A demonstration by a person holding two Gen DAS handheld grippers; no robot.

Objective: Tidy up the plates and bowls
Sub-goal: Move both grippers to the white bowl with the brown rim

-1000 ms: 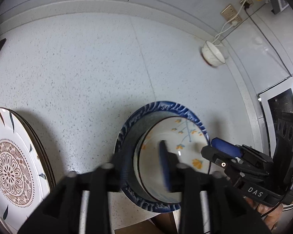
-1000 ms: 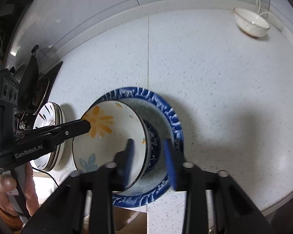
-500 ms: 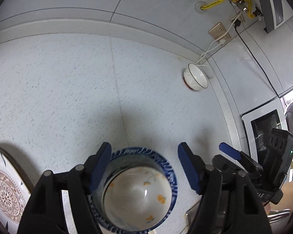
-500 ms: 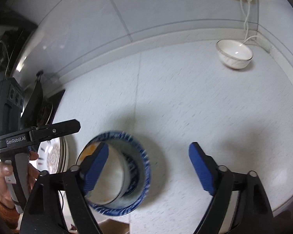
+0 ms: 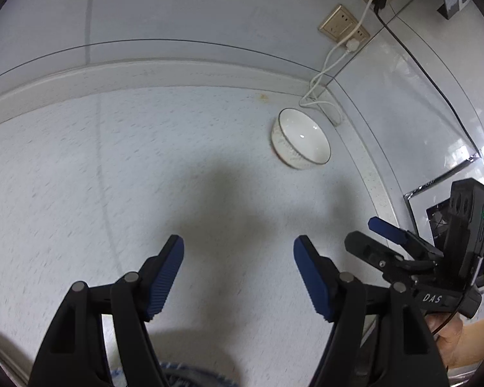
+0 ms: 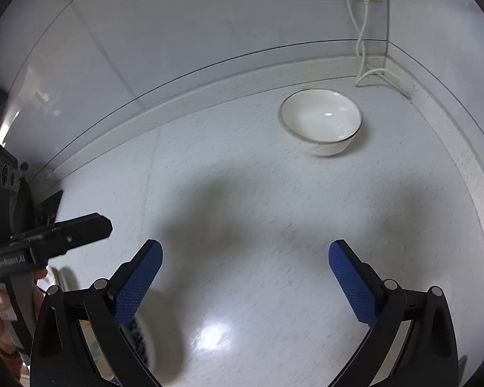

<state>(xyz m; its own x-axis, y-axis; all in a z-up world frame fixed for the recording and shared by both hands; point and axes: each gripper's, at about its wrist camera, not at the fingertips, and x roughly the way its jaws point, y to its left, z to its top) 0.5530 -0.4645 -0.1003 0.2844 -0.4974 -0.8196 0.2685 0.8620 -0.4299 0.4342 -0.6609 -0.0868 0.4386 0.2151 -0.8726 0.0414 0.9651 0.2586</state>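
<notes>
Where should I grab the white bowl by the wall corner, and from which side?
Take the white bowl by its rim, one finger inside and one outside the wall. It stands upright and empty, mouth up. Come from above on the near, open-counter side; the white cord and the wall corner crowd its far side. The right gripper, jaws wide and empty, looks better lined up.

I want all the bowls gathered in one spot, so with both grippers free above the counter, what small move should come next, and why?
Probably carry the right gripper forward toward the white bowl. Its jaws, which have just been opening, stand wide with nothing between them. The bowl sits alone, upright, near the back corner by the white cord. The left gripper is open and empty too, but in its view the bowl lies off to the right.
</notes>
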